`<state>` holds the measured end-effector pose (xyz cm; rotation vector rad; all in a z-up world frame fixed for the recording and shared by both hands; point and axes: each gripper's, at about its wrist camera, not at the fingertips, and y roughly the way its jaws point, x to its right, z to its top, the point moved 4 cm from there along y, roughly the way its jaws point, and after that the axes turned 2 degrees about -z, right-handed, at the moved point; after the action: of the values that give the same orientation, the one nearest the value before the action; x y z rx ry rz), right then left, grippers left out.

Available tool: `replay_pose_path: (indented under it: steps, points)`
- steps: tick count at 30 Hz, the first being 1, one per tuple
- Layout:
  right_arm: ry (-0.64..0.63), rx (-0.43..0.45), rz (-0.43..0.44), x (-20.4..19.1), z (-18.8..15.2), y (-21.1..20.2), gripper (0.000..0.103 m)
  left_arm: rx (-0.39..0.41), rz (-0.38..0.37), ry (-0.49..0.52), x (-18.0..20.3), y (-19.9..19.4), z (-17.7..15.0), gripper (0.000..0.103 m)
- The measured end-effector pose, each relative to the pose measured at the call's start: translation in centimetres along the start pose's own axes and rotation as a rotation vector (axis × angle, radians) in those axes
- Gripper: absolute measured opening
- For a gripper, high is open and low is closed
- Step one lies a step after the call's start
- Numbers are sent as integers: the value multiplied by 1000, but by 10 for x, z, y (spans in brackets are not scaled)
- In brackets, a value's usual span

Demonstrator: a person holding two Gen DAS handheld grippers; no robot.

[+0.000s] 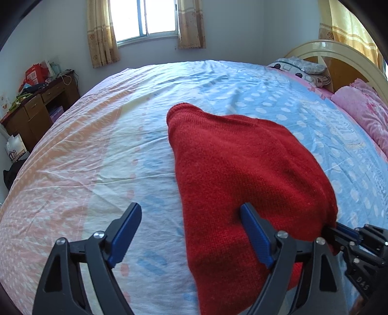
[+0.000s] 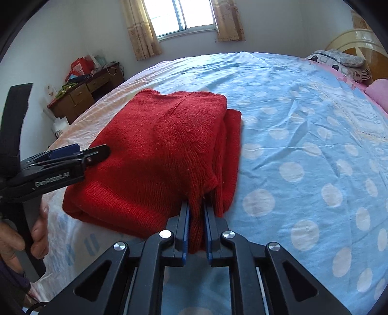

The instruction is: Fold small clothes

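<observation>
I note the red sweater (image 2: 155,155) folded on the bedsheet (image 2: 303,150), directly ahead of my right gripper (image 2: 196,218), whose jaws pinch its near edge. My left gripper (image 1: 191,225) stands spread, one finger resting on the knit, nothing clamped

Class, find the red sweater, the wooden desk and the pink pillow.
red sweater (image 2: 155,145): right wrist view, top folded layer.
wooden desk (image 1: 36,109): left wrist view, drawer front.
pink pillow (image 1: 363,109): left wrist view, upper surface.

A home bedroom: a wide bed (image 1: 206,80) with patterned sheet, pillows (image 1: 363,109), curtained window (image 1: 145,19), cluttered wooden desk (image 1: 41,106).
</observation>
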<state>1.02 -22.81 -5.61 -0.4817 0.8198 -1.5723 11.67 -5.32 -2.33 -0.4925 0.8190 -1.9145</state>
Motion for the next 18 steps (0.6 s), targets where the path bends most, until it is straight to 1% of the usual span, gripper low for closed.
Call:
replay_pose_path:
  steps: [1, 2, 3, 4, 5, 6, 7, 8, 11, 12, 14, 16, 17, 18]
  points:
    - [-4, 0, 4, 0, 0, -3, 10, 0, 0, 3, -1, 0, 0, 87]
    - [-9, 7, 16, 1, 1, -9, 13, 0, -4, 2, -2, -2, 0, 87]
    - [-9, 19, 22, 0, 2, -16, 22, 6, -18, -10, -6, -5, 0, 87]
    - [-7, 38, 21, 2, 6, -22, 29, 14, -31, -27, -11, -8, 1, 87]
    - [-1, 70, 11, 5, 13, -31, 43, 22, -41, -48, -16, -10, 3, 87]
    - [12, 120, -2, 8, 22, -40, 54, 28, -48, -68, -20, -12, 5, 87]
    - [24, 158, -2, 11, 30, -46, 56, 37, -58, -97, -27, -13, 8, 87]
    - [36, 180, 6, 12, 38, -49, 56, 43, -62, -123, -33, -13, 11, 87]
    - [58, 181, 55, 13, 67, -37, 56, 42, -66, -192, -49, -7, 17, 87]
    - [58, 176, 61, 11, 76, -27, 56, 39, -68, -211, -53, -3, 19, 87]
    - [52, 145, 38, 9, 91, -1, 56, 34, -79, -251, -59, 4, 23, 87]
    - [42, 119, 16, 7, 100, 20, 56, 28, -108, -279, -59, 13, 25, 87]
    - [32, 99, 11, 5, 103, 33, 56, 25, -120, -283, -57, 18, 26, 87]
    - [19, 58, 12, 3, 104, 50, 56, 17, -121, -281, -54, 24, 26, 87]
